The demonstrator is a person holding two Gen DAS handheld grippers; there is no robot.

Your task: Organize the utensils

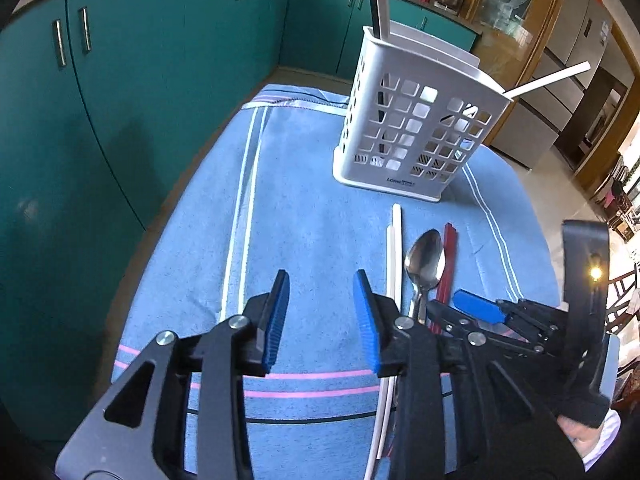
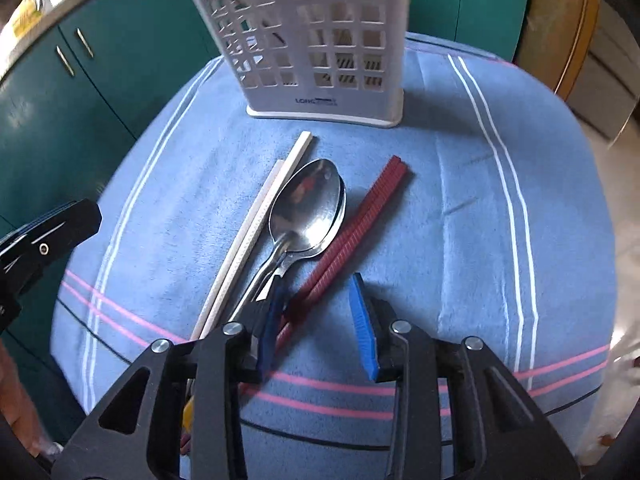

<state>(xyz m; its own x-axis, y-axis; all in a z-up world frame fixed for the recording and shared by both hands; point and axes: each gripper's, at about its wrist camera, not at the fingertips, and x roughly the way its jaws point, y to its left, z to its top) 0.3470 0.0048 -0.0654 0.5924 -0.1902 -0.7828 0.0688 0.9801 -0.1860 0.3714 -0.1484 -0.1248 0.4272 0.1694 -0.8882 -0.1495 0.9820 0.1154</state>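
Note:
A white slotted utensil holder [image 1: 416, 120] [image 2: 316, 40] stands on the blue cloth with some utensils in it. In front of it lie a pair of white chopsticks [image 1: 394, 256] [image 2: 260, 224], stacked metal spoons [image 1: 424, 260] [image 2: 308, 208] and a pair of dark red chopsticks [image 1: 447, 264] [image 2: 360, 216]. My left gripper [image 1: 322, 320] is open and empty, just left of the white chopsticks. My right gripper [image 2: 320, 328] is open, low over the cloth, its fingers straddling the near part of the red chopsticks. It also shows in the left wrist view [image 1: 480, 308].
The blue striped cloth [image 1: 312, 216] [image 2: 460, 208] covers a small table. Teal cabinets [image 1: 120, 80] stand to the left and behind. A wooden cabinet [image 1: 516, 20] and pots on a counter are at the back right.

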